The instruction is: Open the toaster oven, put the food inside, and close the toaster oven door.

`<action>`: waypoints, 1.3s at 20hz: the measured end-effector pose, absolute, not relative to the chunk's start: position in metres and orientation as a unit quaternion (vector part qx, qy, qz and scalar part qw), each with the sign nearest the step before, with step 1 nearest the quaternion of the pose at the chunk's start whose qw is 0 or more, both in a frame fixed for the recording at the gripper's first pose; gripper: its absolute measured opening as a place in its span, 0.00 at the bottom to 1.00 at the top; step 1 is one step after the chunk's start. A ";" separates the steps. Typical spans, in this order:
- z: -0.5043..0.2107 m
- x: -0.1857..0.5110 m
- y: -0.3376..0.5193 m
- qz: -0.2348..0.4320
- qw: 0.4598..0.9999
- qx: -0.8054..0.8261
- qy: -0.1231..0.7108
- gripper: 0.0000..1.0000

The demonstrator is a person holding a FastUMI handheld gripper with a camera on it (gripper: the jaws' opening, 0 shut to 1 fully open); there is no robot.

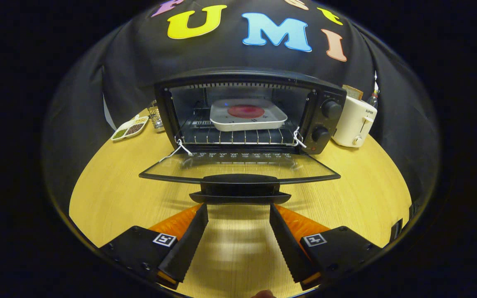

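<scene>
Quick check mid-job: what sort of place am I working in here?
Likely a staged kitchen countertop in a booth: a toaster oven with its door down and a tray of food inside, a white toaster beside it, on a wooden table. The gripper is open.

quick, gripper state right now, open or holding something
gripper: open, holding nothing; fingers spread just short of the oven door handle.
</scene>
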State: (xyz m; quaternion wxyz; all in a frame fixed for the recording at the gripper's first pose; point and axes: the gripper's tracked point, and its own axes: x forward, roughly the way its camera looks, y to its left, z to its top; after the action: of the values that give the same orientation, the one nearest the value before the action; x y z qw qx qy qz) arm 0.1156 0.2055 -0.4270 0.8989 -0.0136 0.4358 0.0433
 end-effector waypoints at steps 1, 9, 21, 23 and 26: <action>-0.419 0.118 0.206 0.044 0.906 -0.017 0.421 0.95; -0.378 0.157 0.203 0.051 0.936 -0.037 0.347 0.96; -0.210 0.129 0.167 0.052 0.984 0.003 0.168 0.96; -0.178 0.102 0.149 0.042 0.988 0.008 0.150 0.96; -0.142 0.071 0.113 0.023 0.991 0.015 0.132 0.96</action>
State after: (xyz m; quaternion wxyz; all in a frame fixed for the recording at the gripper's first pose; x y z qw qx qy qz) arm 0.0705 0.1125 -0.1423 0.9909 0.0145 0.1317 0.0225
